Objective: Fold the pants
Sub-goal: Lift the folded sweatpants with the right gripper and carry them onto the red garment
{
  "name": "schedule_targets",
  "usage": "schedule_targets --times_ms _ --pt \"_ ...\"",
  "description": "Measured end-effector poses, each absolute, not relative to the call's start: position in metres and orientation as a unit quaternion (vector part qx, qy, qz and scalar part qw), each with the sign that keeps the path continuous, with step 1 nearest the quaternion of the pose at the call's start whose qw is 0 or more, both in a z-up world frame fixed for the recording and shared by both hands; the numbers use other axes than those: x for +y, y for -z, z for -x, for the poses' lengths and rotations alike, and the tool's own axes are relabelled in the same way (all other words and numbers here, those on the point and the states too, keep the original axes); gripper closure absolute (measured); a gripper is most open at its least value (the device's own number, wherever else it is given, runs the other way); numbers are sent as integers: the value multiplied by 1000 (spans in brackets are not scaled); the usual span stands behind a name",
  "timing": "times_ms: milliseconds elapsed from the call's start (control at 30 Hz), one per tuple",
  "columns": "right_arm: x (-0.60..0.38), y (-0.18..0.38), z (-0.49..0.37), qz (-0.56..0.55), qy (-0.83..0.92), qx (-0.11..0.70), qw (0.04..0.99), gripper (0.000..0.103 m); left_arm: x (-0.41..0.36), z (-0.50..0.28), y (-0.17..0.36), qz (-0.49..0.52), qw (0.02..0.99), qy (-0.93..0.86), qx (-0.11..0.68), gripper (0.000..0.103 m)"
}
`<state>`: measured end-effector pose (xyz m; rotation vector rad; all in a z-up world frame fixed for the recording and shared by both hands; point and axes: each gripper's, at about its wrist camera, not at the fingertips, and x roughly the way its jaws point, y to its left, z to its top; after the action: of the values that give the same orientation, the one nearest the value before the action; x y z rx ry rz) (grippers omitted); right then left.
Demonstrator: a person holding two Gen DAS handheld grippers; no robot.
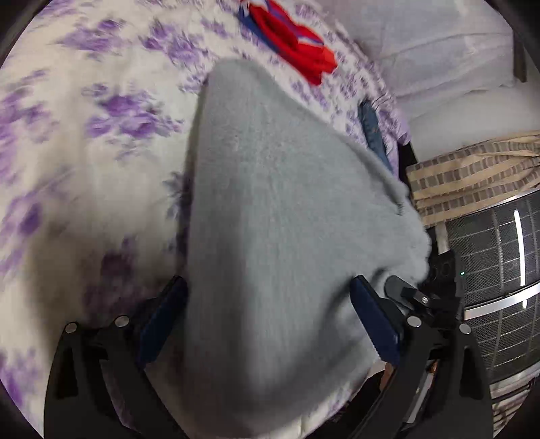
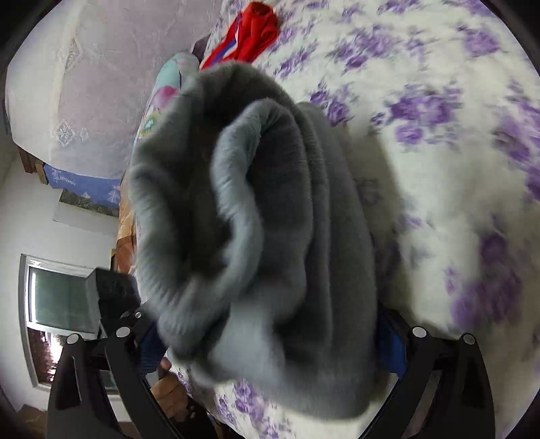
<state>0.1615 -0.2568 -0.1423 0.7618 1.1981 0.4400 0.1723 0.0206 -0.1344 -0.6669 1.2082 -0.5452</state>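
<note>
The grey fleece pants [image 1: 270,209] lie on the bed with the purple-flowered cover [image 1: 84,152]. In the left wrist view my left gripper [image 1: 266,304] stands with its blue-padded fingers [image 1: 374,324] wide apart on either side of the near end of the pants. In the right wrist view the pants [image 2: 263,219] are bunched in thick folds, and my right gripper [image 2: 270,334] has its fingers [image 2: 391,344] spread around the near edge of the bundle. The fabric hides most of both finger pads. Both views are blurred.
A red and blue garment [image 1: 290,37] lies at the far side of the bed, also in the right wrist view [image 2: 253,30]. A dark mesh basket [image 1: 499,280] and a striped cloth [image 1: 472,169] stand beside the bed. A window [image 2: 60,300] is at lower left.
</note>
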Motion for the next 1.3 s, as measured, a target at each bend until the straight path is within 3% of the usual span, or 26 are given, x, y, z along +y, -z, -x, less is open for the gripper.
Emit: schedule_targets --times_ms 67,100,133,167,267,367,567,833,1000,1200,1267,1300 --pt "-253 143 -166 -348 -206 537 741 5 12 -181 132 290 741 257 549 5" --pt "-253 142 -166 -347 -205 527 748 11 10 -183 132 287 741 254 551 5" --pt "-252 139 -161 -337 -202 513 763 30 8 -182 130 284 744 249 551 8" --pt "-250 135 -156 -321 -203 504 776 40 6 -179 126 276 752 244 547 20" --pt "-241 117 -137 -271 -204 474 813 47 2 -162 107 233 784 236 525 42" --pt "-233 98 -128 -235 -205 456 834 48 -2 -152 86 207 802 236 509 49" --pt "-235 41 -162 -200 -231 423 853 48 0 -193 30 188 809 251 497 50" --pt "-235 -23 -363 -189 -219 399 870 47 -4 -404 -36 173 821 221 497 49" --pt "-234 -1 -476 -194 -202 394 876 47 -5 -517 -23 183 824 212 492 49" --pt "-234 67 -534 -197 -203 428 859 45 -3 -580 54 199 801 201 528 48" --pt "-236 81 -532 -199 -205 413 865 28 2 -581 68 203 803 210 520 37" --pt "-239 85 -530 -204 -215 403 866 25 5 -579 71 203 805 217 513 34"
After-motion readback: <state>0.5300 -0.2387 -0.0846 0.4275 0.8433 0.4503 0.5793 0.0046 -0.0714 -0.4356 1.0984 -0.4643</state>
